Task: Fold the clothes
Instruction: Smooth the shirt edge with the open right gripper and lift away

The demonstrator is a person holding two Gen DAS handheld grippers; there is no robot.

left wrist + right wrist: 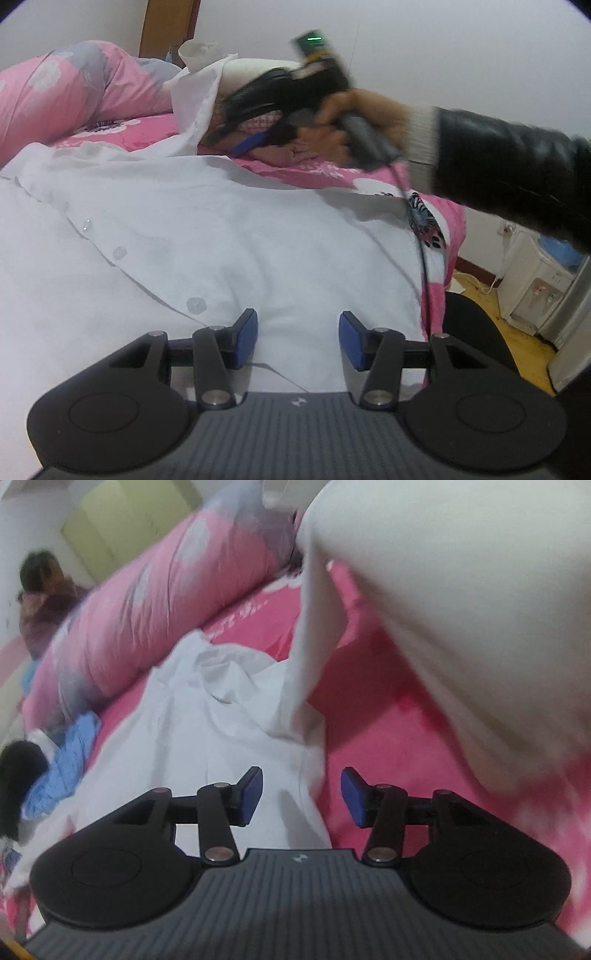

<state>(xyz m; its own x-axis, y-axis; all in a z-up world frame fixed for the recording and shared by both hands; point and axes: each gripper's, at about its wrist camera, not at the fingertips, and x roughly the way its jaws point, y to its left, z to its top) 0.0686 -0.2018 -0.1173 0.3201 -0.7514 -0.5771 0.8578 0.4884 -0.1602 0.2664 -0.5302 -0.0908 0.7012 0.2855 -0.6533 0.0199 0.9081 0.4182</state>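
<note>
A white button-up shirt [221, 240] lies spread on the pink flowered bed sheet [317, 170], its button placket running toward the lower left. My left gripper [299, 321] hovers just over the shirt, open, with nothing between its blue pads. A hand [332, 122] in a black sleeve carries the other gripper above the shirt's far end, blurred. In the right wrist view the shirt [221, 709] is rumpled, and a strip of its cloth [314, 627] rises toward the top. My right gripper [303, 779] stands open over the shirt's right edge, holding nothing.
A rolled pink quilt [74, 88] [166, 602] lies along the far side. A large cream-white mass [461, 590], blurred, fills the upper right. Blue clothing [70, 760] sits at the left. A person [40, 590] sits beyond. A water dispenser [535, 280] stands past the bed's edge.
</note>
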